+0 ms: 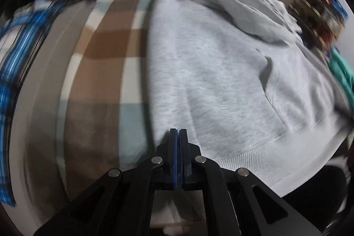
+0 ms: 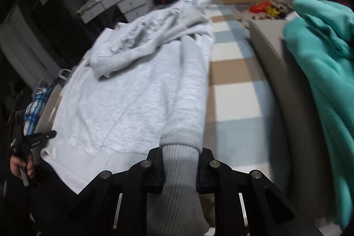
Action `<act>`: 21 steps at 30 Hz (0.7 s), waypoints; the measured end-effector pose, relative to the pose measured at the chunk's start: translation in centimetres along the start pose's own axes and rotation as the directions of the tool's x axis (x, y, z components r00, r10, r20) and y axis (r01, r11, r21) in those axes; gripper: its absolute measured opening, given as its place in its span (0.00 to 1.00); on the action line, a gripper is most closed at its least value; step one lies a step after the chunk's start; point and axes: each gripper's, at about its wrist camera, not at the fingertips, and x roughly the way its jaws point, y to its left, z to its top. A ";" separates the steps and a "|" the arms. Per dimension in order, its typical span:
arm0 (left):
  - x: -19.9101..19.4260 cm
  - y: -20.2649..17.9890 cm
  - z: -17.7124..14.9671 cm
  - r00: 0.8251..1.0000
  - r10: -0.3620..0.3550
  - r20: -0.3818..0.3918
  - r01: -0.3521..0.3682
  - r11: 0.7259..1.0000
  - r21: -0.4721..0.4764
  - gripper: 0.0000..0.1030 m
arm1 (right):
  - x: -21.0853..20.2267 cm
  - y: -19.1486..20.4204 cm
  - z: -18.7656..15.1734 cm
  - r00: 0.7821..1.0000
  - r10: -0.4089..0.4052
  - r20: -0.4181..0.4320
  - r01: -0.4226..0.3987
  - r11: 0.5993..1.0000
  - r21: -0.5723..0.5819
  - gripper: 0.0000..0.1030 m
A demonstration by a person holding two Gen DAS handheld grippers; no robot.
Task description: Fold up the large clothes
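Grey hoodie (image 2: 124,90) lies spread flat on the checked blanket (image 2: 234,72), hood bunched at the far end, ribbed hem toward me. Near sleeve (image 2: 188,90) is laid along the body's edge, its cuff (image 2: 180,160) at my end.

Handling, my guess: thick fleece, soft, limp, no stiffness at all, so it sags and drags wherever I don't lift it. Not fragile, not slippery; the ribbed knit grips well. A bit heavy for cloth, so a pinch on one thin layer may slide off. Best holds look like the ribbed cuff, the hem band (image 1: 254,156) at its corners, or the shoulder seams; the mid-panel just bunches.

My right gripper (image 2: 179,166): jaws narrow, closed on the cuff, ribbing squeezed between them and the rest of the sleeve running away from me over the body. Firm-looking hold.

My left gripper (image 1: 178,136): jaws fully together, blue pads touching, tips over the hem corner at the body's edge. I can't see any cloth between the pads; looks empty. In the right view it sits off the hem corner (image 2: 35,138), apart from the fabric.

Teal garment (image 2: 325,63) is piled at the side, plaid shirt (image 2: 35,107) at the other edge; neither touched.
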 end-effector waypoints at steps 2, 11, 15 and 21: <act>-0.8 0.9 0.1 0.998 -0.061 0.009 0.062 0.996 -0.060 0.00 | 0.8 1.0 -0.6 0.998 -0.061 -0.022 0.060 0.997 -0.055 0.16; -0.5 3.1 -1.4 0.940 -0.340 -0.041 0.316 0.908 -0.276 0.95 | 0.0 0.9 -0.1 0.998 0.070 0.001 -0.070 0.997 0.019 0.17; -0.4 2.4 -0.6 0.971 -0.230 -0.059 0.207 0.940 -0.270 0.98 | 0.2 1.1 -0.3 0.998 0.065 0.000 -0.065 0.998 0.013 0.17; -0.2 1.1 -0.6 0.958 -0.279 -0.073 0.258 0.942 -0.214 0.98 | 0.6 0.3 -0.6 0.996 0.084 -0.013 -0.084 0.996 0.024 0.17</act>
